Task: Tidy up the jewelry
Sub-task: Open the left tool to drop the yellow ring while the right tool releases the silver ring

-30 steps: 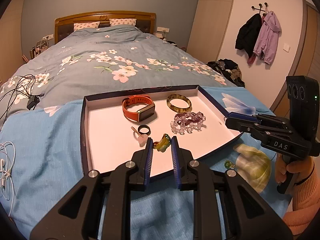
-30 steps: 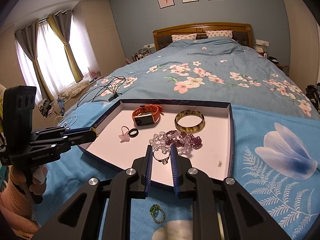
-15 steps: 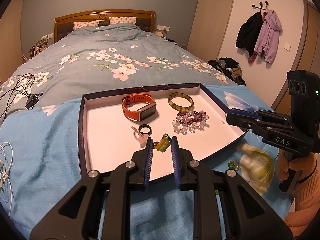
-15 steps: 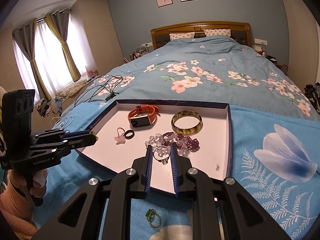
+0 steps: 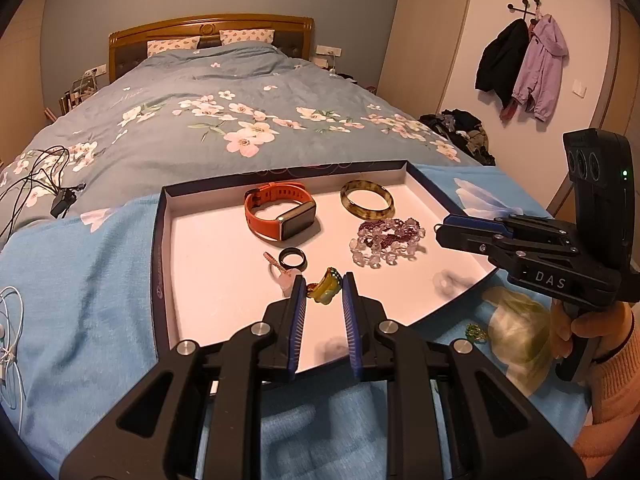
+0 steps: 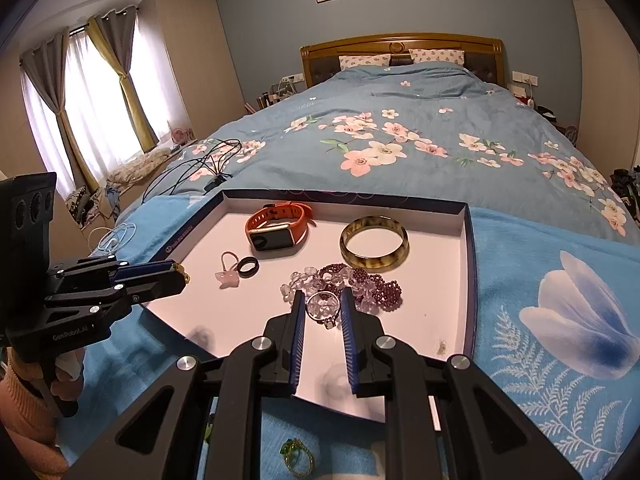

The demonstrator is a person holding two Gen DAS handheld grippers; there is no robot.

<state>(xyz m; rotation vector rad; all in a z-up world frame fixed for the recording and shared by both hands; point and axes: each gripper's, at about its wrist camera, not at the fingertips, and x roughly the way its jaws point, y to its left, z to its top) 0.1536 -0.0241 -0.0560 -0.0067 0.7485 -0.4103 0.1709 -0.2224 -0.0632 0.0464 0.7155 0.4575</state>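
A shallow white tray (image 5: 208, 280) with a dark rim lies on the blue bedspread. In it are an orange smartwatch (image 5: 280, 216), a brown bangle (image 5: 367, 199), a bead bracelet (image 5: 386, 240), a black ring (image 5: 293, 259) and a pink charm (image 5: 286, 278). My left gripper (image 5: 323, 288) is shut on a yellow-green ring (image 5: 325, 290) above the tray's near part. My right gripper (image 6: 323, 307) is shut on a silver ring (image 6: 322, 307) above the tray (image 6: 424, 320), just before the bead bracelet (image 6: 352, 284). A green ring (image 6: 298, 456) lies on the bedspread outside the tray's near edge.
The bed stretches behind the tray with a floral duvet (image 5: 224, 120) and wooden headboard (image 5: 208, 28). Black cables (image 5: 36, 176) lie on the left of the bed, white earphones (image 5: 8, 336) at the far left. Coats (image 5: 520, 64) hang on the right wall.
Both grippers have moved forward over the tray with their rings still held. The tray's contents have not moved.
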